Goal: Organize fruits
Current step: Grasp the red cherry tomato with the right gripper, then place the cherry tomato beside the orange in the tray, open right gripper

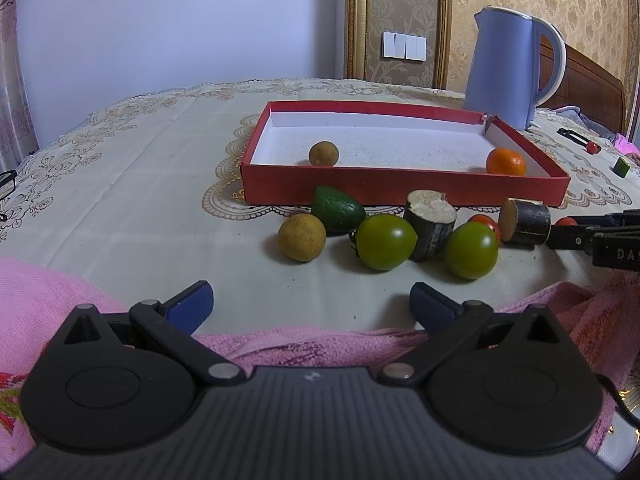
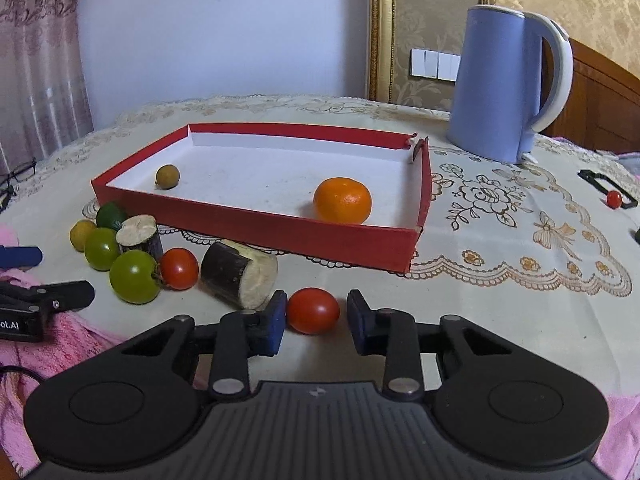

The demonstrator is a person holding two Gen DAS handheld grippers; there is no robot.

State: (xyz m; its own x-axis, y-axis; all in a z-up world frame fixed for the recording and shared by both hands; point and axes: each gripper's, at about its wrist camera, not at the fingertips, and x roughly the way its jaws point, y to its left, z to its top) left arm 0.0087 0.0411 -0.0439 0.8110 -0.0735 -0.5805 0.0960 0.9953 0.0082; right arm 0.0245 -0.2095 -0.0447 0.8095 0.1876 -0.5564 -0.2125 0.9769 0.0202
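2 fruits lie in the red box (image 2: 256, 236). Right gripper (image 2: 316, 316) brackets a red tomato (image 2: 313, 310), pads not visibly touching. Left gripper (image 1: 311, 304) spread wide, empty.

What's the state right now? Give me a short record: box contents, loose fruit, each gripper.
box contents: orange and small brown fruit inside the red box
loose in front of box: avocado, yellow-brown fruit, green tomatoes, sugarcane pieces, far red tomato
left gripper: open, nothing between its fingers
right gripper: open around the near red tomato, slight gap on one side
behind box: kettle
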